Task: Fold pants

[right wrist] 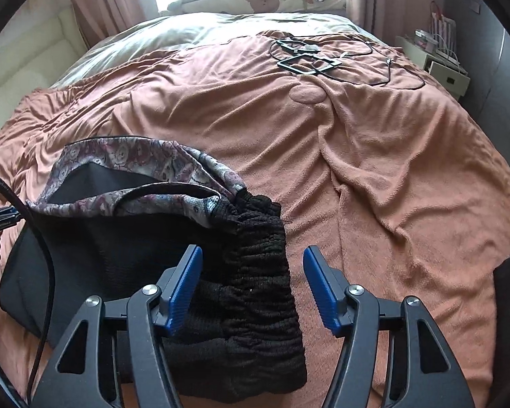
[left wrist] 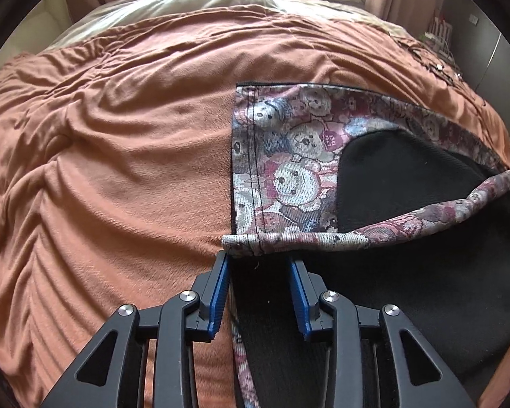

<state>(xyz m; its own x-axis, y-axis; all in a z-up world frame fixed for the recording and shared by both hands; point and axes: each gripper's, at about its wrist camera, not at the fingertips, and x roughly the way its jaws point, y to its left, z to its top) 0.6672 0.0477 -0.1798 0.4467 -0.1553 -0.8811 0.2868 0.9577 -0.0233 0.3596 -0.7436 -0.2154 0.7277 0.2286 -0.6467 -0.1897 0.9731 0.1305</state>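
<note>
The pants (left wrist: 289, 173) lie on the orange bedspread (left wrist: 119, 156). They are black outside with a bear-print lining turned up at the leg end. My left gripper (left wrist: 259, 258) is open, its blue fingers just short of the rolled hem, holding nothing. In the right wrist view the pants (right wrist: 125, 238) lie at the left, with the black elastic waistband (right wrist: 255, 272) bunched toward me. My right gripper (right wrist: 251, 255) is open, straddling the waistband's right edge, empty.
Black cables and a square frame (right wrist: 309, 63) lie on the far bedspread. A beige duvet and pillows (right wrist: 221, 23) sit at the head. A nightstand (right wrist: 438, 64) stands at the right. A black cable (right wrist: 34, 224) hangs at the left.
</note>
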